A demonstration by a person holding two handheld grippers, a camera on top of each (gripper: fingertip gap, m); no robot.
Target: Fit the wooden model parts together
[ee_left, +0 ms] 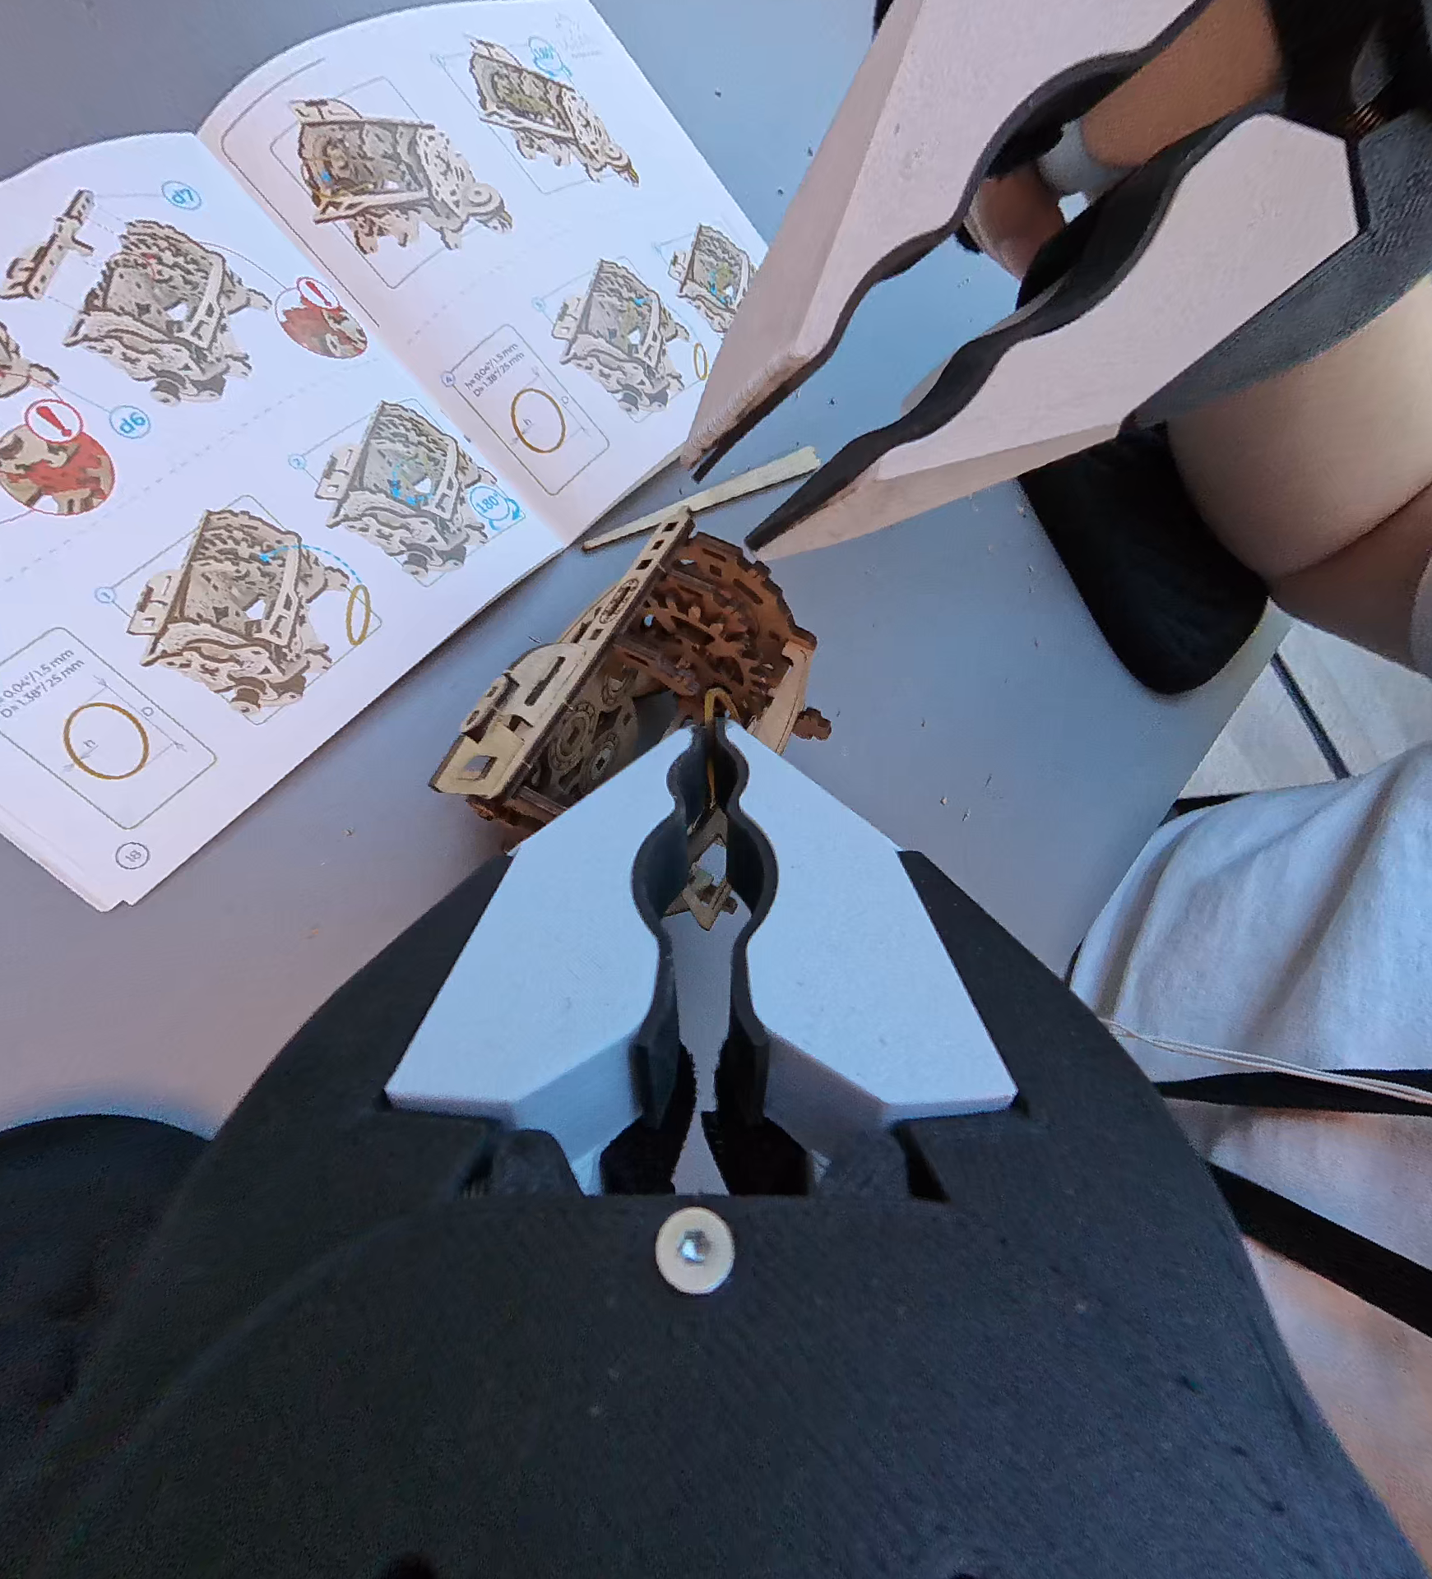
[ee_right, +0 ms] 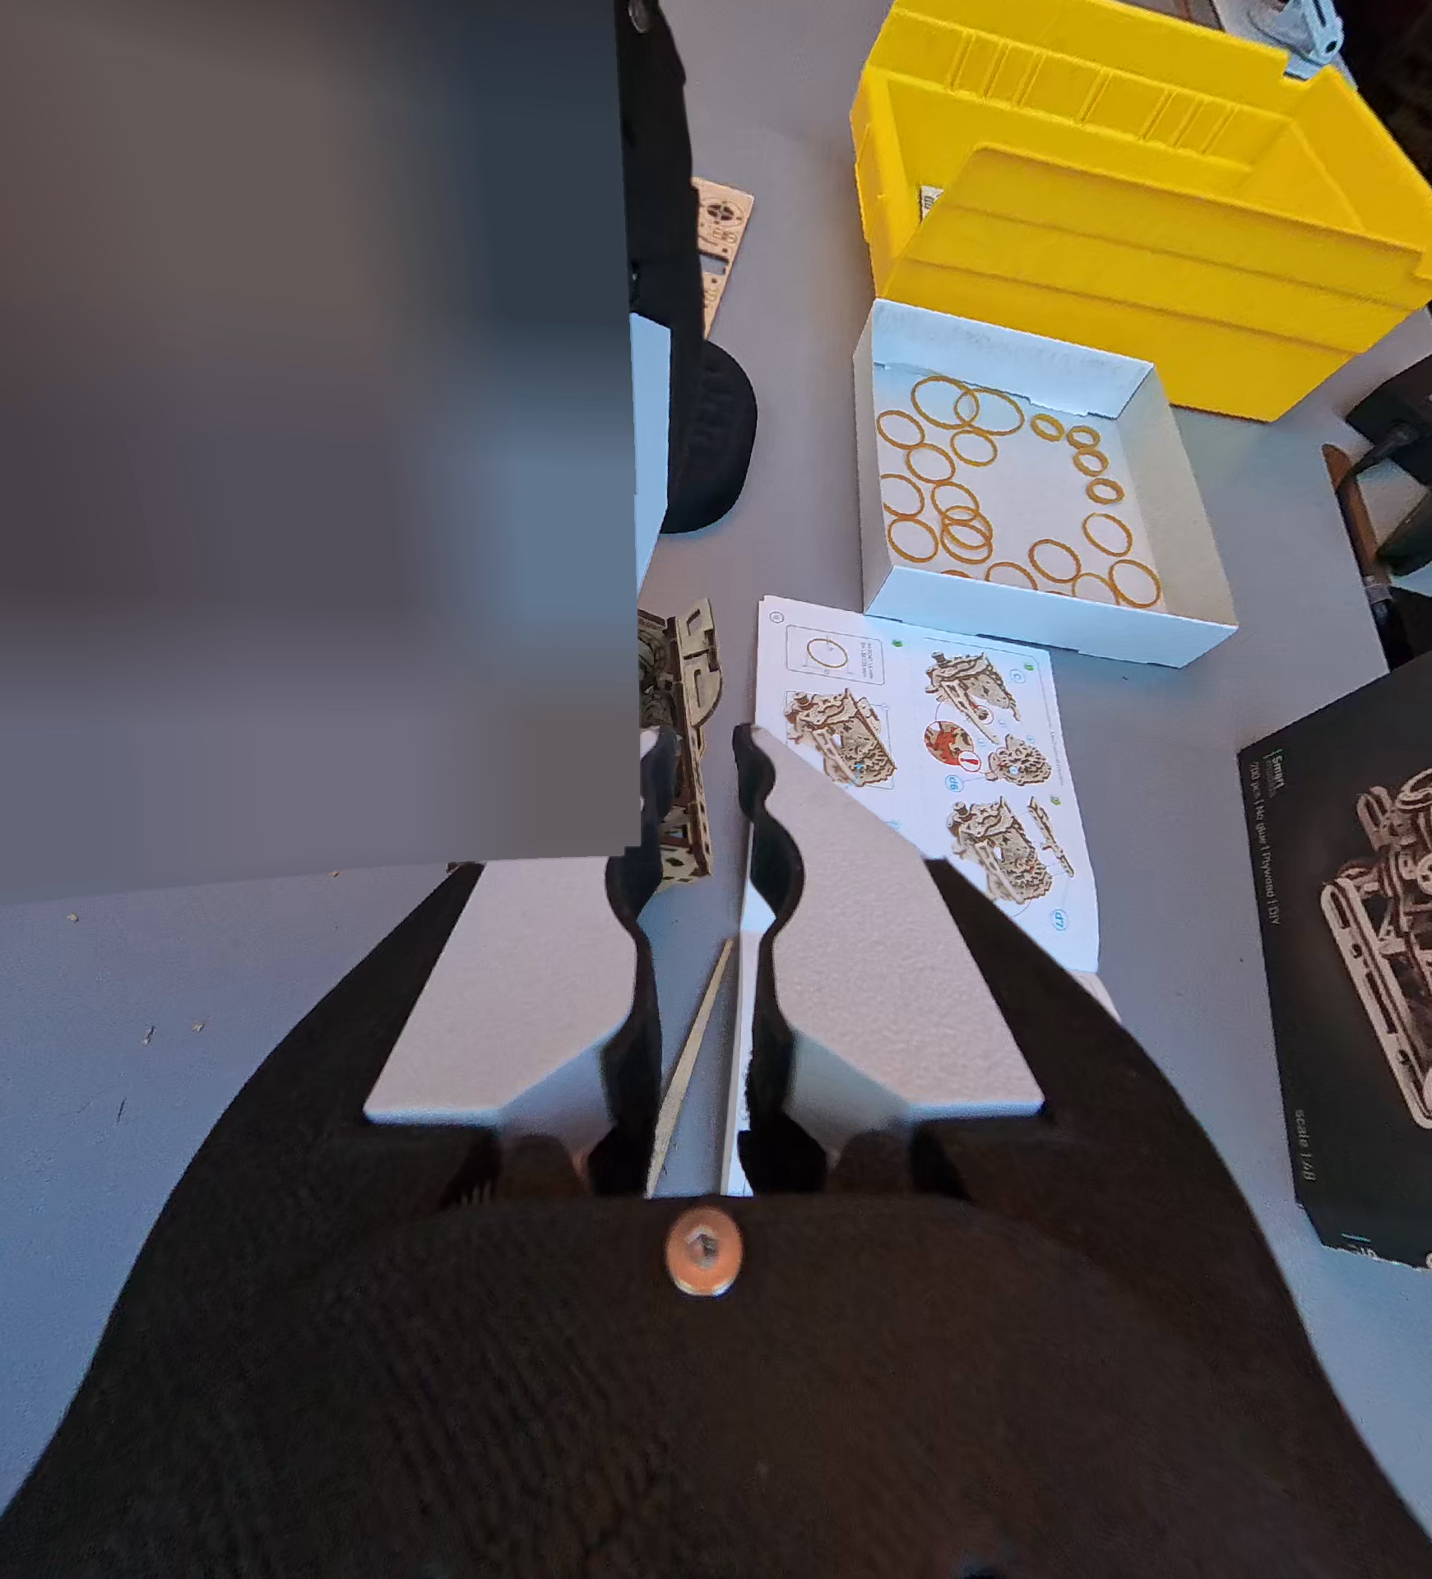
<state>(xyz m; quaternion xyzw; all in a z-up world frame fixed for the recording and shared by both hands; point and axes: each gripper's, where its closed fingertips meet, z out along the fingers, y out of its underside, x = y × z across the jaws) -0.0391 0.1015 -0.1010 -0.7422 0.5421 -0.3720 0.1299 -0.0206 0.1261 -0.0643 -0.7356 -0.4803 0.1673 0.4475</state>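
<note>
The left hand-held gripper (ee_left: 716, 735) is nearly closed, its tips pinching a yellow band (ee_left: 713, 713) at the wooden model (ee_left: 635, 683), which sits on the grey worktop (ee_left: 951, 683) near its edge; the right hand-held gripper (ee_right: 699, 743) is parted, empty, its tips just above the model and a thin stick (ee_left: 699, 508). Beside the model lies an open booklet (ee_left: 268, 427); beyond it stand a white tray (ee_right: 1191, 547) of bands, a yellow bin (ee_right: 1208, 214) and a black box (ee_right: 1379, 983).
</note>
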